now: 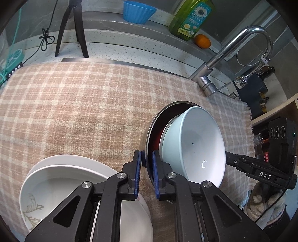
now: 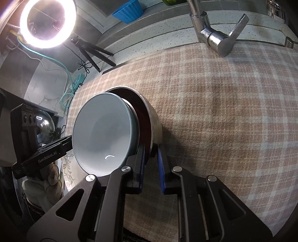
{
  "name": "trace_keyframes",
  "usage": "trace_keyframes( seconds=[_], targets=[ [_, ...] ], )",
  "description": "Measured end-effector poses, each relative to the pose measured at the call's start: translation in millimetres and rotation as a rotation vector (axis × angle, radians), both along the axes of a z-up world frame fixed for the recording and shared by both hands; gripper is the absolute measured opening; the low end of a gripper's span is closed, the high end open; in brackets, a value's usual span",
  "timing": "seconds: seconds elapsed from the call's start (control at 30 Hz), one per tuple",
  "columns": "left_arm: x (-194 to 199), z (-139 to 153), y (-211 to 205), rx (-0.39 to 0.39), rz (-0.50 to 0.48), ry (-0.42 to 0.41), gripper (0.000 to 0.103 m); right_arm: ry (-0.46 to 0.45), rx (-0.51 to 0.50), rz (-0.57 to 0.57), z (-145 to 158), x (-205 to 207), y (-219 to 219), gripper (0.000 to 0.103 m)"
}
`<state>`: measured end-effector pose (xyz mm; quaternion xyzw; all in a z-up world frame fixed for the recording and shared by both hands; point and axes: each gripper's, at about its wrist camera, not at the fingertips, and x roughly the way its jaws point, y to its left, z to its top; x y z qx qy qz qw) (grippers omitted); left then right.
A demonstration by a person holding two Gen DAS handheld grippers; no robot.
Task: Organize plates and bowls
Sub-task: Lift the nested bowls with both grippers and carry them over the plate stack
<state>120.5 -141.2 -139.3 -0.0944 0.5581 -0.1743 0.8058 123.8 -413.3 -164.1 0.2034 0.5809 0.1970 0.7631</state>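
Note:
A pale blue bowl (image 1: 193,145) sits nested in a steel bowl with a dark red inside (image 1: 149,141). Both are held tilted above the checked cloth (image 1: 83,104). My left gripper (image 1: 146,165) is shut on the steel bowl's rim on one side. My right gripper (image 2: 151,163) grips the same rim (image 2: 149,119) from the opposite side; the pale blue bowl (image 2: 104,130) shows to its left. A stack of white plates with a leaf pattern (image 1: 61,184) lies on the cloth, below my left gripper.
A chrome faucet (image 1: 229,55) stands at the cloth's far right edge. On the back ledge are a blue ribbed cup (image 1: 137,12), a green soap bottle (image 1: 191,18) and an orange (image 1: 203,41). A tripod (image 1: 74,29) and a ring light (image 2: 47,22) stand at the left.

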Motion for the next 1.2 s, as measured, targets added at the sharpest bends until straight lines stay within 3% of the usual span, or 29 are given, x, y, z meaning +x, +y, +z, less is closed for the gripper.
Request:
trace_keyframes(
  seconds=[0.57,0.87,1.2],
  targets=[
    [-2.5,23.0,12.8,-0.050,-0.065,-0.032,0.010,-0.019,-0.031,-0.072,30.9,-8.2,4.0,0.013],
    [-14.1,49.5,35.3,-0.074,-0.082,-0.078,0.010,-0.070,-0.036,-0.092,62.8,-26.5,28.1,0.013],
    [-35.0,61.1,77.1,-0.092,-0.063,-0.095,0.010,-0.080,-0.029,-0.058,74.5,-48.6,69.7,0.013]
  ],
)
